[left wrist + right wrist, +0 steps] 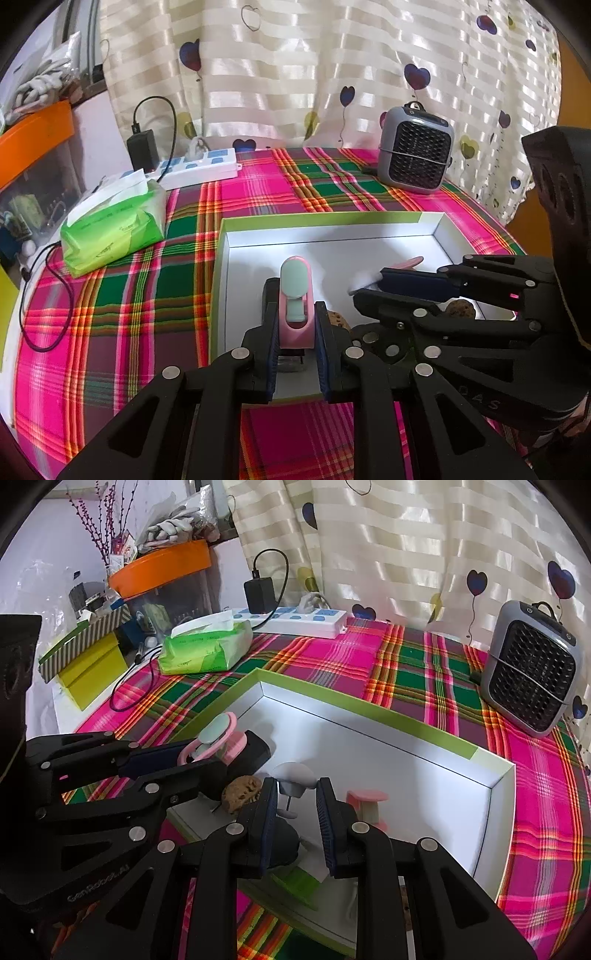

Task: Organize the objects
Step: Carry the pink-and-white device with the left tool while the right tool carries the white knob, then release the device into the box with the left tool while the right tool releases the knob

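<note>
My left gripper [295, 321] is shut on a pink clip with a mint oval pad [295, 295], held just above the near left part of a shallow white box with a green rim [332, 218]. In the right wrist view that left gripper [207, 755] and clip [218, 734] sit at the left, over a black object [258, 753]. My right gripper [295, 794] is shut on a white mushroom-shaped piece [295, 775] over the box [369, 709]. The left wrist view shows the right gripper [369, 285] beside the left one. A pink stool-shaped piece [367, 801] and a brown walnut-like ball [242, 794] lie in the box.
The box rests on a pink and green plaid cloth [147, 295]. A green tissue pack [114, 225] lies at the left, a white power strip [199, 166] with a black charger behind it, and a grey fan [415, 155] at the back right. A yellow box [92, 675] stands off the table's left edge.
</note>
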Available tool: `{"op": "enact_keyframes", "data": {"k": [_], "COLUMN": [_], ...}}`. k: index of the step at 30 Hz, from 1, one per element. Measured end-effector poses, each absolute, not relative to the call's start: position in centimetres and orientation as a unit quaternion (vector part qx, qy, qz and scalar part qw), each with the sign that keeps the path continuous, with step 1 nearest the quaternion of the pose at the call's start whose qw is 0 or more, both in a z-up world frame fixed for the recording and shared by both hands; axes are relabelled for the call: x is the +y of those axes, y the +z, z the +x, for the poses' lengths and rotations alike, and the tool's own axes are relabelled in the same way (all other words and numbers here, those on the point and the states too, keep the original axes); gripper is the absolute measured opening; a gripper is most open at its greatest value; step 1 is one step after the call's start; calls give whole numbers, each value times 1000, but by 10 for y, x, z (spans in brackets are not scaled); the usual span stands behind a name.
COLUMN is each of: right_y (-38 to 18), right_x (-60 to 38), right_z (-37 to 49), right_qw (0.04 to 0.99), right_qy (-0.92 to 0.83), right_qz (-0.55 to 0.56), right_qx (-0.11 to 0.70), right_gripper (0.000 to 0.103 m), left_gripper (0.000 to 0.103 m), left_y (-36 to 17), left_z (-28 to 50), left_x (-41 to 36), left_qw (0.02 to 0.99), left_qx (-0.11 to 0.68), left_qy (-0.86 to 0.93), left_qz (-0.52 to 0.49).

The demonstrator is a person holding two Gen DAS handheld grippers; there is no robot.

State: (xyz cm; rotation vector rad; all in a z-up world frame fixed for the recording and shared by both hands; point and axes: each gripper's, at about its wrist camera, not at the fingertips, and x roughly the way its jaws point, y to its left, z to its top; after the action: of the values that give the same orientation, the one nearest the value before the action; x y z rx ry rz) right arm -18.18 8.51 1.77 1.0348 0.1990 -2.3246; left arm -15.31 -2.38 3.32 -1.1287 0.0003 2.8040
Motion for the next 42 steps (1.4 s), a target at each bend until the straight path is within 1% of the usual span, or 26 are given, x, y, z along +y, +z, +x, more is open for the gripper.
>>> {"op": "enact_keyframes", "data": {"k": [18,29,32,37,42], "right_y": [10,15,16,18,21], "right_x": [82,86,87,90,97], "right_z": [-186,-180,-177,-175,-169], "right_qw": [278,265,261,257,251], "right_qy": [-868,-873,-876,-878,-883], "right_qz": [402,397,394,392,387], "right_qx": [90,98,101,98,92], "right_gripper": [23,23,25,27,32], "left_gripper": [16,16,16,20,22], "left_y": [28,31,32,34,37], "left_z": [-156,-153,-151,-149,-145], "left_x": [-19,-16,-15,-15,-14], "left_qw": [71,77,75,71,72], "left_qx": [12,16,17,15,14], "left_qy": [923,923,924,925,927], "left_qz": [-377,-376,-374,-372,-368]}}
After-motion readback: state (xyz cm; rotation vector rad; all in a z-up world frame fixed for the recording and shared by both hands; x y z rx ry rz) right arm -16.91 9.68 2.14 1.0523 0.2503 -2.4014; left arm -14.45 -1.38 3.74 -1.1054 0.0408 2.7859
